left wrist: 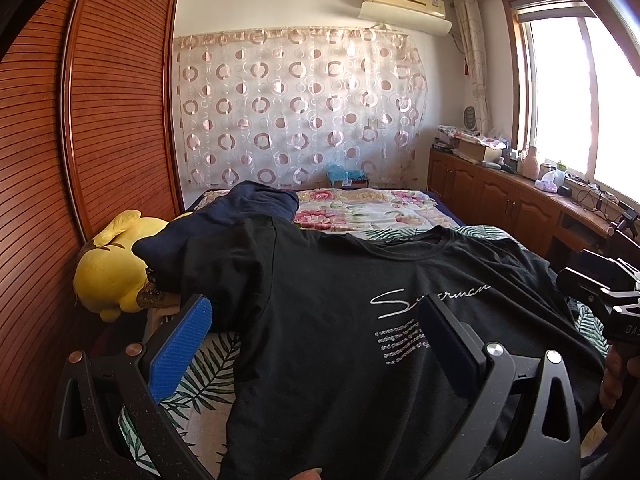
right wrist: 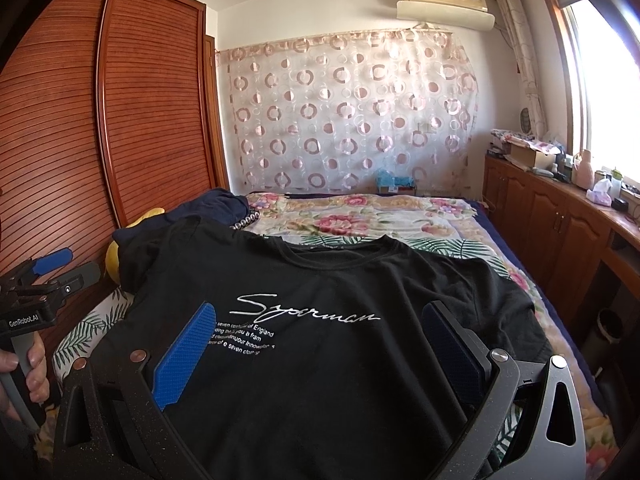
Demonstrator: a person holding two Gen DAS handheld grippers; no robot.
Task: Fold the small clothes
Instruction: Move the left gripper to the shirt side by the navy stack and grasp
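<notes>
Lying flat on the bed [right wrist: 520, 240], front up, the black cotton T-shirt [right wrist: 320, 320] shows white script, under wide-open, empty jaws of both grippers.

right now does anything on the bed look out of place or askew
The black t-shirt lies face up, but its far left sleeve rides up over a navy garment and a yellow plush toy instead of lying flat. Both claws are open, gripping nothing.

Bed [right wrist: 532, 292]: leaf-and-flower sheet.
Near: black T-shirt [right wrist: 320, 360], spread flat.
Far left: navy garment [left wrist: 248, 204], yellow plush toy [left wrist: 108, 276].
</notes>
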